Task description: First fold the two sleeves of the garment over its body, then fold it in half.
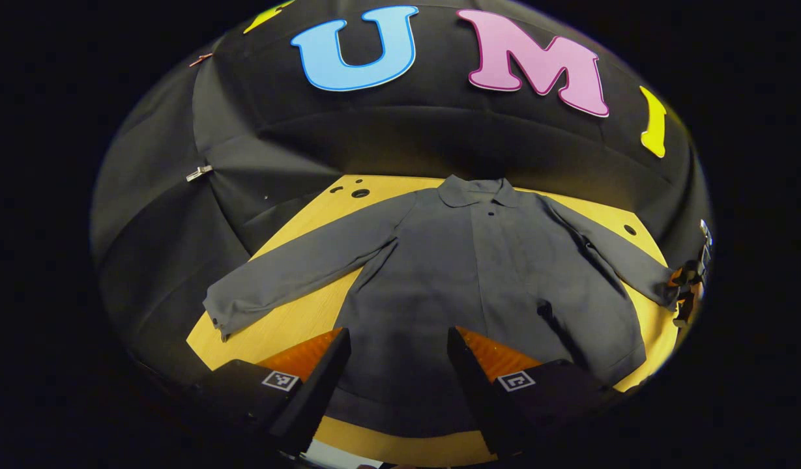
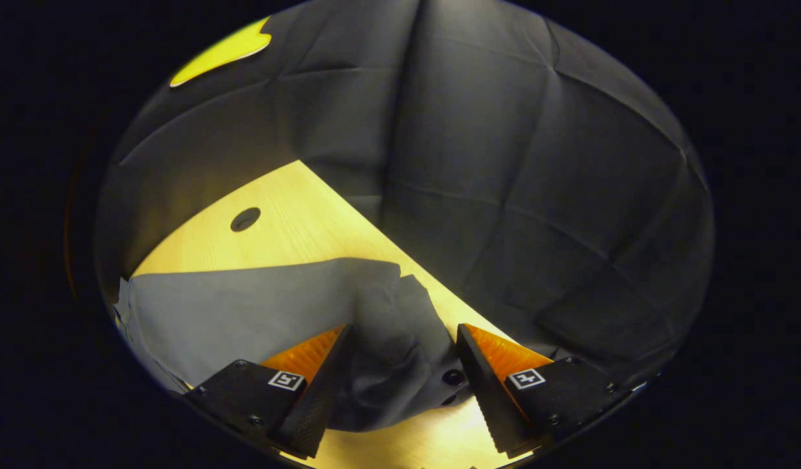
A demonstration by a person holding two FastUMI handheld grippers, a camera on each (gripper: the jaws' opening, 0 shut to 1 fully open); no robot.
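Black cloth walls close in the booth behind a pale wooden table (image 1: 309,312), and on that table lies the dark grey shirt (image 1: 465,280), spread flat on its back with the collar (image 1: 480,190) toward the far wall and the hem toward me. Both sleeves are stretched out sideways, not yet folded over the body: one sleeve (image 1: 296,270) runs out to the left in my left gripper view, its cuff near the table's edge, and the other sleeve (image 1: 609,251) runs out to the right. My left gripper (image 1: 399,355) hangs above the lower part of the shirt's body with its fingers spread wide and nothing between them. At the end of that far sleeve, in the same view, I can make out my right gripper (image 1: 688,286) at the cuff. In my right gripper view, the right gripper (image 2: 400,358) is low over the table with its fingers wide apart, and the buttoned cuff (image 2: 407,352) sits bunched in the gap between them; the fingers are not pressing on it. A round hole (image 2: 245,219) shows in the tabletop beyond the sleeve.
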